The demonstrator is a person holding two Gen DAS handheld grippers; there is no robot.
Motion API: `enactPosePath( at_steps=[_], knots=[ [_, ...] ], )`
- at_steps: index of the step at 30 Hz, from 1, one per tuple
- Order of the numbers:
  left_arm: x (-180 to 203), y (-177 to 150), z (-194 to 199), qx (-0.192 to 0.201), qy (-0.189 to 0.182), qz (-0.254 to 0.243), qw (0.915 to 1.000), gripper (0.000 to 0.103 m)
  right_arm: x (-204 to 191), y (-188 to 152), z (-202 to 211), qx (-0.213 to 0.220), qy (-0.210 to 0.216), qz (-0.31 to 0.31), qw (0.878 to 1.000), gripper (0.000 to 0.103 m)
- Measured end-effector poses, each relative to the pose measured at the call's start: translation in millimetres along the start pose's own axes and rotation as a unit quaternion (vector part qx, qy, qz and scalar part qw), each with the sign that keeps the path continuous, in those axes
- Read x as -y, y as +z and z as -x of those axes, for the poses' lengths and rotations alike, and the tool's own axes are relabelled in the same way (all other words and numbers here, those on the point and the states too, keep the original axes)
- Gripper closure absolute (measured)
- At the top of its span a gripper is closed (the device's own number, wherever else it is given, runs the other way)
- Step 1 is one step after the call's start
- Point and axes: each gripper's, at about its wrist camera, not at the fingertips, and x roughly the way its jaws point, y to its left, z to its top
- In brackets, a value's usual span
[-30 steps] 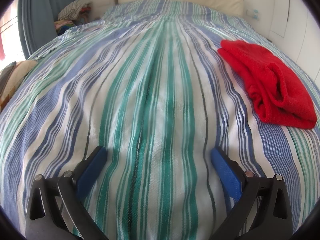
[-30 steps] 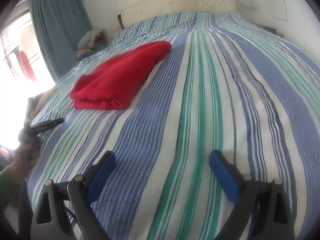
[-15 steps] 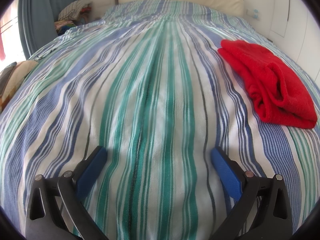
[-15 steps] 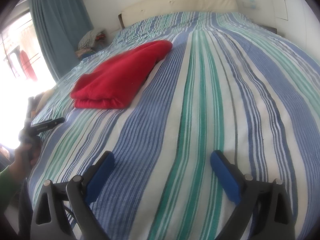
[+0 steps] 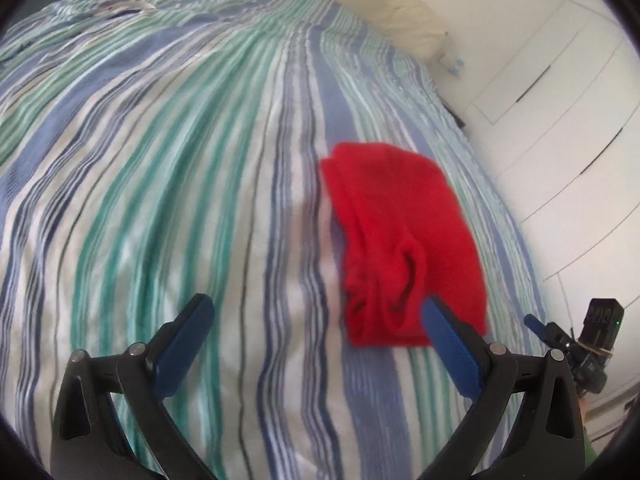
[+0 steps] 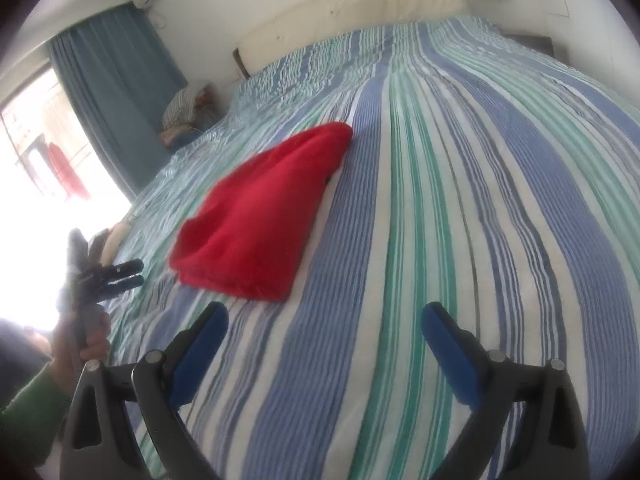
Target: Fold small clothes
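While the right wrist view is taking in the teal curtain (image 6: 120, 92), the bright window and the person's left hand (image 6: 86, 340) gripping the left gripper (image 6: 134, 274), the left wrist view is showing white cupboard doors (image 5: 560, 92) and the tip of the right gripper (image 5: 538, 326) instead. Since a second ago the left gripper (image 5: 316, 312) has been swinging toward the folded red garment (image 5: 400, 236), which is now lying just ahead of its spread, empty fingers (image 5: 448, 332) on the striped bed (image 5: 160, 160). The right gripper (image 6: 324, 320) is hovering wide open too, holding nothing, near the garment's folded edge (image 6: 260, 216).
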Motion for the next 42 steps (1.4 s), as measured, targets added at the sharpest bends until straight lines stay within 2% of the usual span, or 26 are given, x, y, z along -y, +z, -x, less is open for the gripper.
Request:
enactPosePath(
  at_steps=[2,3,6,8,9,11,12,13,14,15,17,22,24,26,27,28,29,30,31,32,33,36,39,41,42],
  knots=[
    [21,16,-24,-0.023,-0.020,-0.016,0.9994,0.001,-2,30,-16,-0.001,0.021,-0.011,1.000,0.007],
    [31,23,-37,-0.036,-0.015,-0.025,0.9989,0.001,-3,45,-28,-0.007,0.033,-0.017,0.999,0.007],
    [40,39,-78,-0.072,0.051,-0.025,0.9958,0.001,-3,77,-78,-0.031,0.052,-0.042,0.997,0.007],
    [35,40,-103,-0.110,0.090,-0.004,0.9898,0.001,2,87,-117,-0.059,0.072,-0.085,0.992,0.007],
    [33,39,-109,-0.117,0.100,0.000,0.9881,0.001,6,89,-135,-0.072,0.078,-0.112,0.988,0.007],
    [39,34,-108,-0.101,0.115,-0.010,0.9882,0.001,9,87,-162,-0.080,0.094,-0.148,0.981,0.010],
    [42,32,-107,-0.096,0.116,-0.015,0.9884,0.011,5,85,-171,-0.077,0.098,-0.145,0.982,0.023],
    [45,32,-105,-0.094,0.109,-0.022,0.9894,0.055,-1,84,-178,-0.079,0.091,-0.131,0.984,0.046],
    [48,32,-104,-0.103,0.081,-0.021,0.9911,0.077,-8,82,-184,-0.085,0.068,-0.116,0.987,0.058],
    [50,34,-99,-0.103,0.079,-0.015,0.9913,0.079,-14,81,-187,-0.086,0.046,-0.104,0.990,0.066],
    [61,41,-78,-0.078,0.075,-0.029,0.9937,0.081,-27,87,-180,-0.072,0.033,-0.084,0.993,0.071],
    [89,70,-7,-0.019,0.030,-0.067,0.9971,0.081,-64,130,-126,-0.014,0.059,-0.025,0.998,0.074],
    [99,77,14,-0.011,0.020,-0.080,0.9965,0.078,-75,149,-102,0.006,0.077,-0.020,0.997,0.074],
    [101,75,10,-0.034,0.026,-0.081,0.9958,0.064,-78,162,-87,0.010,0.090,-0.025,0.996,0.073],
    [98,68,0,-0.052,0.041,-0.083,0.9944,0.041,-78,164,-84,0.002,0.093,-0.032,0.995,0.066],
    [92,57,-10,-0.066,0.075,-0.090,0.9910,0.024,-75,159,-86,-0.016,0.087,-0.039,0.995,0.053],
    [91,47,-24,-0.069,0.126,-0.102,0.9844,0.023,-70,152,-90,-0.043,0.074,-0.039,0.996,0.041],
    [85,30,-26,-0.064,0.172,-0.118,0.9759,0.024,-65,141,-95,-0.069,0.048,-0.033,0.996,0.021],
    [78,11,-24,-0.057,0.200,-0.132,0.9692,0.024,-58,128,-96,-0.086,0.018,-0.021,0.996,0.018],
    [73,-6,-19,-0.048,0.211,-0.139,0.9663,0.024,-53,111,-93,-0.095,-0.008,-0.003,0.995,0.018],
    [69,-21,-11,-0.039,0.211,-0.140,0.9666,0.023,-47,94,-86,-0.099,-0.024,0.018,0.995,0.018],
    [69,-57,20,0.000,0.205,-0.132,0.9699,0.006,-36,46,-56,-0.096,-0.051,0.062,0.992,0.018],
    [78,-78,50,0.074,0.209,-0.115,0.9684,0.003,-37,13,-23,-0.083,-0.062,0.080,0.991,0.018],
    [85,-86,66,0.107,0.215,-0.102,0.9655,0.002,-45,1,0,-0.067,-0.084,0.095,0.990,0.016],
    [87,-87,70,0.118,0.215,-0.095,0.9648,0.002,-51,-5,10,-0.058,-0.094,0.104,0.988,0.011]
  ],
)
